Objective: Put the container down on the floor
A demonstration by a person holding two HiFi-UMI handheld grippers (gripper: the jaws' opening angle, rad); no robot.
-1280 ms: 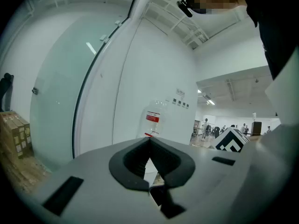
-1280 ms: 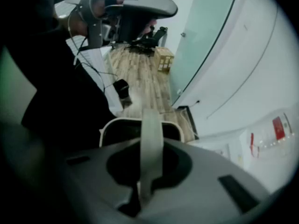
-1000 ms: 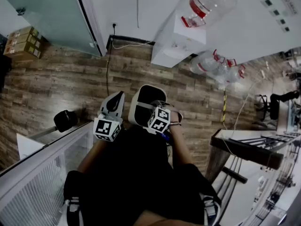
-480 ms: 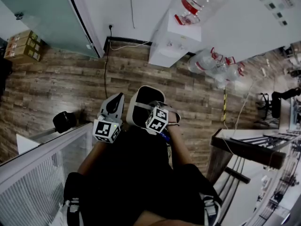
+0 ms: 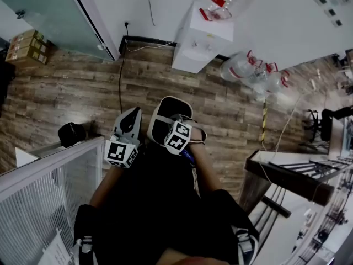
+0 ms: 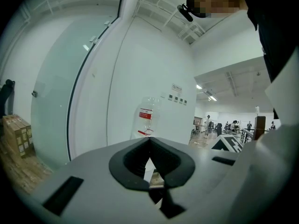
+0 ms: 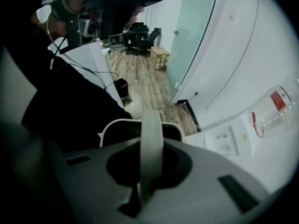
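Fingers [image 7: 212, 169] of the right gripper [image 7: 147, 168] clamp the handle [image 7: 152, 132], with the container [image 5: 167, 115] hanging just beneath them.

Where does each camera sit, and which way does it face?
Head view: on the person's head, looking steeply down at the wood floor; shows the person's dark-clothed body, left gripper, right gripper and the container.
Left gripper view: on the left gripper, roughly level, facing a water bottle; its jaws show, shut and empty.
Right gripper view: on the right gripper, pointing down at the floor; its jaws are shut on the container's handle, with the body at the left.
Shared: all three show the water bottle.
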